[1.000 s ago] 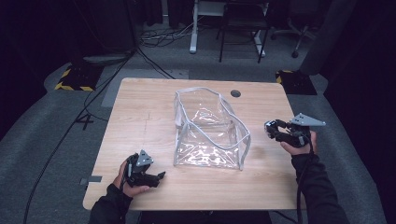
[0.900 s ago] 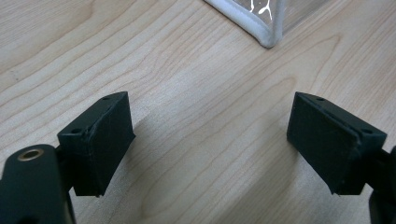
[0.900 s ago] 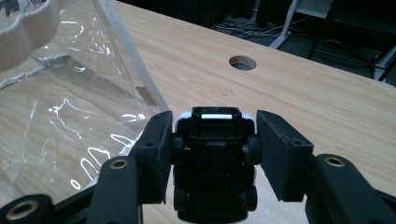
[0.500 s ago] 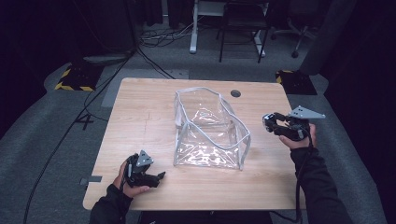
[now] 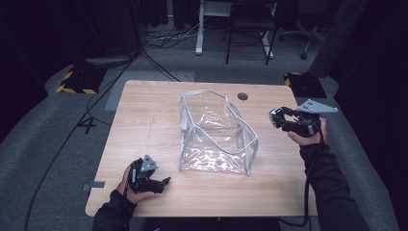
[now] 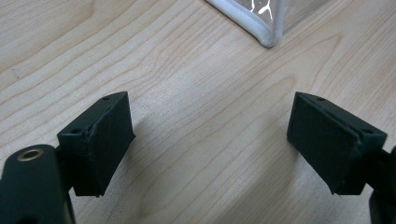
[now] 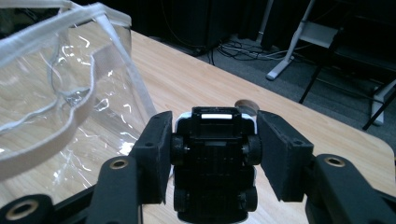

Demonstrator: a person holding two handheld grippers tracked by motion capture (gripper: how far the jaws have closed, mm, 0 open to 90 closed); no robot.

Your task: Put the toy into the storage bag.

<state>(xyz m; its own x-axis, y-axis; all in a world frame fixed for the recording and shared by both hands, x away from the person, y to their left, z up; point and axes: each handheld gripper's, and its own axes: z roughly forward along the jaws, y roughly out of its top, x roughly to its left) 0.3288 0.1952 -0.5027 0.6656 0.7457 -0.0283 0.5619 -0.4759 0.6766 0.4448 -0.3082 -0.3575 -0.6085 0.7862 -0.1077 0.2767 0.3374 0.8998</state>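
Carrying: right tool (image 5: 278, 117) pinches a small black-and-white toy car (image 7: 215, 154) between its pads.
Change: that tool has risen and edged toward the clear plastic bag with white piping (image 5: 216, 132), likely to drop the car in.
Left tool (image 5: 161, 182): spread, empty, lower left on the light wooden desk (image 5: 144, 110).
Room: bag mouth open; desk's right edge near.
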